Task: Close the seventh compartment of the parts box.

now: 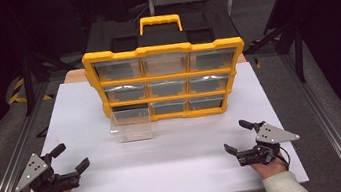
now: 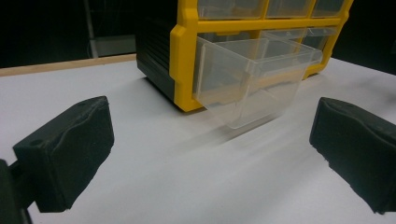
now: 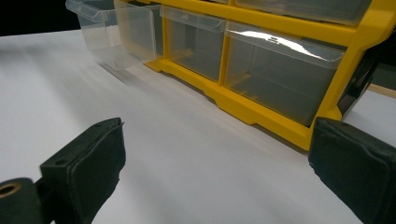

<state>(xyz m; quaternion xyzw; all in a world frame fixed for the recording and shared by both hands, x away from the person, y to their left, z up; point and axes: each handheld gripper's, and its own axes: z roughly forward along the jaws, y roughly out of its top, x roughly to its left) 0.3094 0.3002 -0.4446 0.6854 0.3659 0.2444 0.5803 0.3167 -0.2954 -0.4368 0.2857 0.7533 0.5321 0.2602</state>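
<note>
Closest to the person, both grippers sit low near the front edge of the white table (image 1: 179,170), well apart from each other and from everything else. The left gripper (image 1: 69,160) has its jaws spread wide with nothing between them, and the right gripper (image 1: 239,137) is the same, wide open and empty.

Next back is the clear drawer (image 1: 131,125), pulled most of the way out of the bottom-left slot of the organizer (image 1: 166,79). In the left gripper view the drawer (image 2: 252,79) hangs out past the yellow frame and tips down a little at the front. No parts visible inside it, looks empty to me.

Handling-wise, my guess: thin clear plastic, really light, kinda flexy in the walls and slick on the pads. I'd pinch the front lip or a side wall near the top edge, gently, since squeezing hard would probably bow it. It could drop out of the slot if pulled much more.

Its long axis runs front to back, open top up, front face pointing toward the person.

Behind it the organizer stands upright, yellow frame with a three-by-three grid of clear drawers and a handle (image 1: 159,23) on top. The other eight look pushed in.
</note>
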